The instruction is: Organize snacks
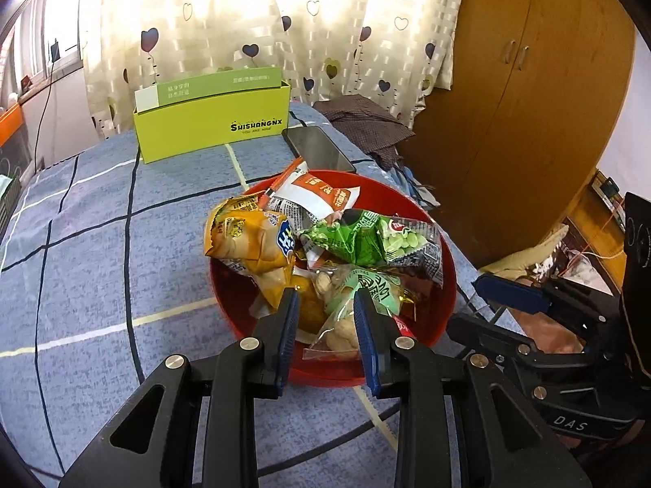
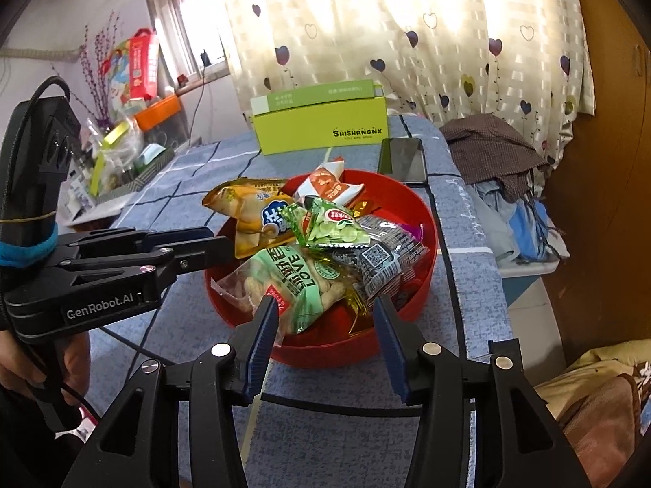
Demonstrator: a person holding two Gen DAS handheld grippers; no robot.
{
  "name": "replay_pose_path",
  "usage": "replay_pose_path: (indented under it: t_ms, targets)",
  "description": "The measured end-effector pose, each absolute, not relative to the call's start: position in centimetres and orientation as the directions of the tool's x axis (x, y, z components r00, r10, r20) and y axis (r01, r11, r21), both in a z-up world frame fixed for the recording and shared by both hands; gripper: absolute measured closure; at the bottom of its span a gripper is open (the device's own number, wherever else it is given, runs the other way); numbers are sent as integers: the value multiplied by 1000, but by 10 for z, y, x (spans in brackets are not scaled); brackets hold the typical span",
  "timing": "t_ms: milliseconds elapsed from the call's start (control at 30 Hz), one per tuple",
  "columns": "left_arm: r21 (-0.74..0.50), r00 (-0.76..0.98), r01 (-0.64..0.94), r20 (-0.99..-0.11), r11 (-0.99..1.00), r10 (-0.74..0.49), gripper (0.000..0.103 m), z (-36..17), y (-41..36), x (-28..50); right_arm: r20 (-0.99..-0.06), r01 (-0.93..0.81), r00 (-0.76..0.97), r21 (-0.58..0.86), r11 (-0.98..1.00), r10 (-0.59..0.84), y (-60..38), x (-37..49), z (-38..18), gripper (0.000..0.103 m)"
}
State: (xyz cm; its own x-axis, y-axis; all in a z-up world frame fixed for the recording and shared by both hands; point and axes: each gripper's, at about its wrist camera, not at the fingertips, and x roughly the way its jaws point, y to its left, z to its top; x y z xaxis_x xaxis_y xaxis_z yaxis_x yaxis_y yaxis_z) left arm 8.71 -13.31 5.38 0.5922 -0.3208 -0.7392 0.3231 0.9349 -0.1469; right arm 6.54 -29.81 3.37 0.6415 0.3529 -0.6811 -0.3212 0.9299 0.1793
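A red bowl (image 1: 431, 325) (image 2: 325, 349) on the blue checked bedspread holds several snack packets: a yellow chip bag (image 1: 248, 240) (image 2: 244, 211), a green pea packet (image 1: 366, 240) (image 2: 333, 227), a white-and-orange packet (image 1: 317, 193) (image 2: 325, 187) and a clear peanut bag with a green label (image 1: 346, 317) (image 2: 293, 284). My left gripper (image 1: 325, 297) is open over the bowl's near rim, its fingers either side of the peanut bag. My right gripper (image 2: 325, 305) is open at the bowl's near edge, above the peanut bag. Neither holds anything.
An open lime-green box (image 1: 211, 130) (image 2: 321, 130) stands at the bed's far end. A black phone (image 1: 317, 148) (image 2: 403, 158) lies behind the bowl. Crumpled brown clothing (image 1: 366, 126) (image 2: 492, 146) and a wooden wardrobe (image 1: 529, 101) are to the right. A cluttered side table (image 2: 122, 154) is at left.
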Motion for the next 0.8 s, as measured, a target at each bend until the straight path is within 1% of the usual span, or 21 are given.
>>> replay_pose_path:
  t_ms: [233,800]
  targets:
    - [-139,591,321,-743,937,-313,74,53,-136,86,-676,-317,642,194,928,361,-302,66,34,56]
    - [-159,605,335,-720,929,-341,74,60,-131,68,-662,-335,658,170,927,359,-290,58,41,56]
